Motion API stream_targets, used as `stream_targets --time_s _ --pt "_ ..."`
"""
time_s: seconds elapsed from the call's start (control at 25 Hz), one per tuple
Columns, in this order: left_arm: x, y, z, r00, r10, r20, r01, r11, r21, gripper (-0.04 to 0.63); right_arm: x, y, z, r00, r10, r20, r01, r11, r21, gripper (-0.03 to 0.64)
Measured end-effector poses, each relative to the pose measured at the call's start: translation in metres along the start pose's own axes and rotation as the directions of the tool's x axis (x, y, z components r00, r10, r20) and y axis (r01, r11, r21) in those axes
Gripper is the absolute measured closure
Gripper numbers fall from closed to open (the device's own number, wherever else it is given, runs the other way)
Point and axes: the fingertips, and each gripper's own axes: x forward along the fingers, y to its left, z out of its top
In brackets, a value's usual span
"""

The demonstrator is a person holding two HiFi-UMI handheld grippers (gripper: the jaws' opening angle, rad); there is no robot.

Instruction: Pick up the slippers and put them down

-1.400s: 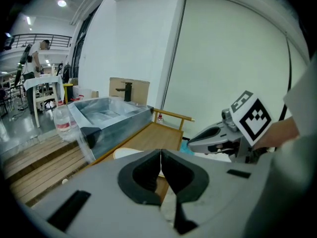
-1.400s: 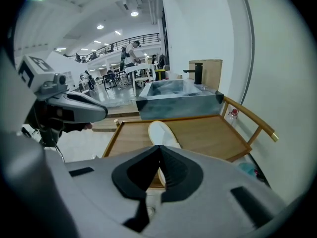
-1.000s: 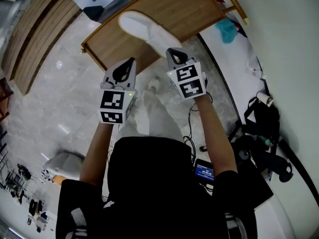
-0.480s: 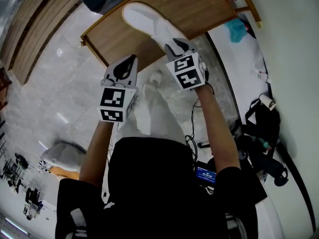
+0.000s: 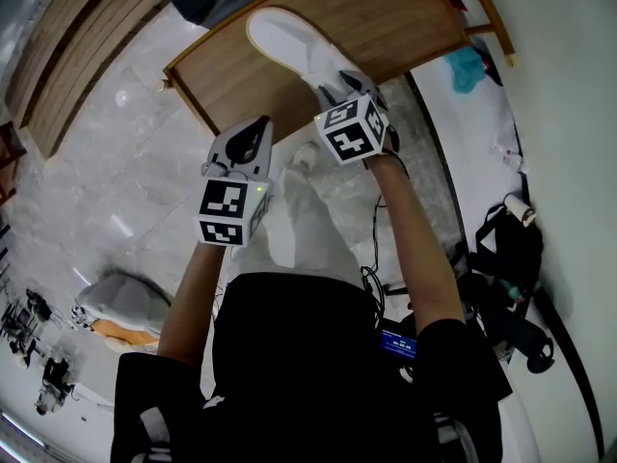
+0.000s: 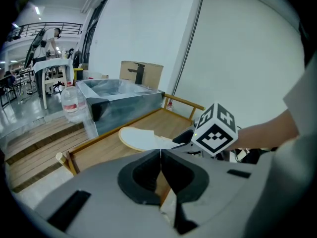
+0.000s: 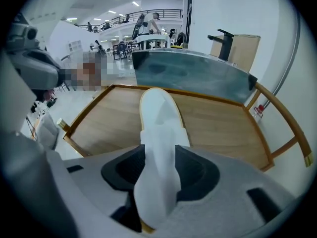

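A white slipper (image 5: 289, 51) lies lengthwise on a low wooden platform with a raised rim (image 5: 405, 17). Its toe points away from me. My right gripper (image 5: 339, 85) is at the slipper's near end, pointing steeply down. In the right gripper view the slipper's (image 7: 157, 113) white upper stands between the jaws of the right gripper (image 7: 159, 168), and they are opening around it. My left gripper (image 5: 253, 125) hovers to the left, off the platform's near edge, shut and empty. In the left gripper view the left gripper (image 6: 161, 155) looks past the slipper (image 6: 141, 139) and the right gripper's marker cube (image 6: 215, 130).
A metal basin (image 7: 188, 73) stands along the platform's far side, with a water bottle (image 6: 72, 103) beside it. A teal cloth (image 5: 465, 68) and dark bags (image 5: 511, 249) lie on the floor at the right. A pale object (image 5: 120, 307) lies on the floor at the lower left.
My right gripper has sunk toward the platform and rolled, taking the slipper down with it. The left gripper has dropped a little and stays shut.
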Motion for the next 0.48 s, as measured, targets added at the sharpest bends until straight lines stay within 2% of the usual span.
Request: stream_targets --time_s 0.48 --pt "0.0060 0.0030 -0.0040 1.000 0.002 0.006 -0.002 1.000 -0.012 0.589 0.0078 0.0006 -0.0029 1.000 0.002 -0.012 -0.002 1.000 -0.011 0.502"
